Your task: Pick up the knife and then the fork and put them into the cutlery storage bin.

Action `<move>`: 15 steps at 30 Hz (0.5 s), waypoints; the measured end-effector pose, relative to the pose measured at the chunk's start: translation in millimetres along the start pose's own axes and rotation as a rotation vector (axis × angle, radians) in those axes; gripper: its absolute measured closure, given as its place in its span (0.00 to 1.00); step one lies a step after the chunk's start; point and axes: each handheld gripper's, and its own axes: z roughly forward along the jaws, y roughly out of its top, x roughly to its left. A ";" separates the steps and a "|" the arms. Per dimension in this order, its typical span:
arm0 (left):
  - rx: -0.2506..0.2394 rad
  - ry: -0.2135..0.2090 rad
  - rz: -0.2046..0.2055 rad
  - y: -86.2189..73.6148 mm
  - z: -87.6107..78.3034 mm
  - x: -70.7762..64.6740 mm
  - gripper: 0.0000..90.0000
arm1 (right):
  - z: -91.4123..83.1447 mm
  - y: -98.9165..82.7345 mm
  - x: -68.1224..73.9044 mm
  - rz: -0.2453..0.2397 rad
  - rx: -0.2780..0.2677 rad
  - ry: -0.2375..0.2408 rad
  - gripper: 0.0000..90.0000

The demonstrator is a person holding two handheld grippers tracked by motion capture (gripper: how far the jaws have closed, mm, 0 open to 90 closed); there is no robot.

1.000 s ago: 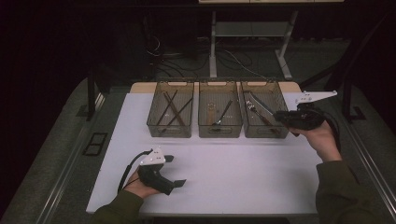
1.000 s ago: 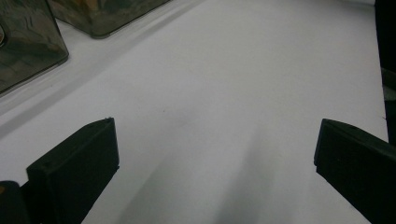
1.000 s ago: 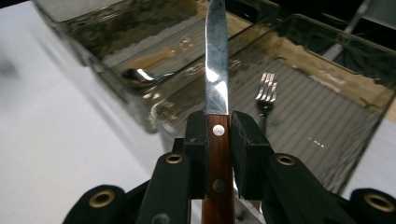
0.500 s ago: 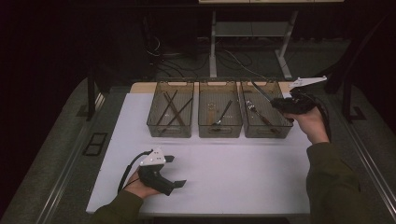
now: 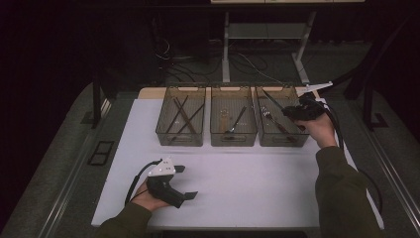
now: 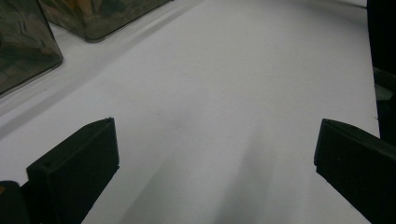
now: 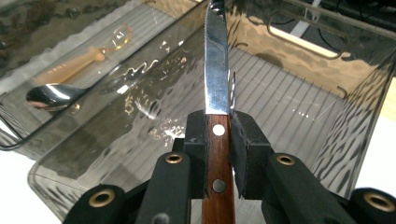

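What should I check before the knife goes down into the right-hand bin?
1. Grip: right gripper is shut on the knife by its wooden handle. Ok.
2. Aim: the blade points out over the right bin. Ok.
3. Bin contents: a fork already lies inside; the landing spot beside it cannot be judged. Cannot tell.
4. Neighbouring bin: the spoon lies in the middle bin, behind its own wall. Ok.
5. Other hand: left gripper rests open on the white table, away from the bins. Ok.
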 end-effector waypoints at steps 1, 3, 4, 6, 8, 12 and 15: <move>0.000 0.000 0.000 0.0 0.0 0.0 0.00 | 1.4 -0.5 0.0 0.003 0.006 0.000 0.86; 0.003 -0.001 0.001 0.1 0.1 -0.2 0.00 | 4.3 -1.4 0.2 -0.005 0.021 -0.007 0.86; 0.003 -0.001 0.001 0.1 0.1 -0.3 0.00 | 5.9 -1.9 0.3 -0.013 0.032 -0.011 0.86; 0.004 -0.001 0.001 0.1 0.3 -0.1 0.00 | 7.8 -2.7 0.0 -0.013 0.043 -0.012 0.86; 0.003 -0.001 0.001 0.1 0.2 0.0 0.00 | 10.5 -3.8 -0.1 -0.013 0.060 -0.016 0.86; 0.002 -0.001 0.000 0.1 0.2 0.0 0.00 | 16.0 -5.9 -0.9 -0.022 0.089 -0.026 0.86; 0.003 -0.002 0.001 0.0 0.2 0.0 0.00 | 20.8 -7.9 -0.9 -0.026 0.113 -0.034 0.86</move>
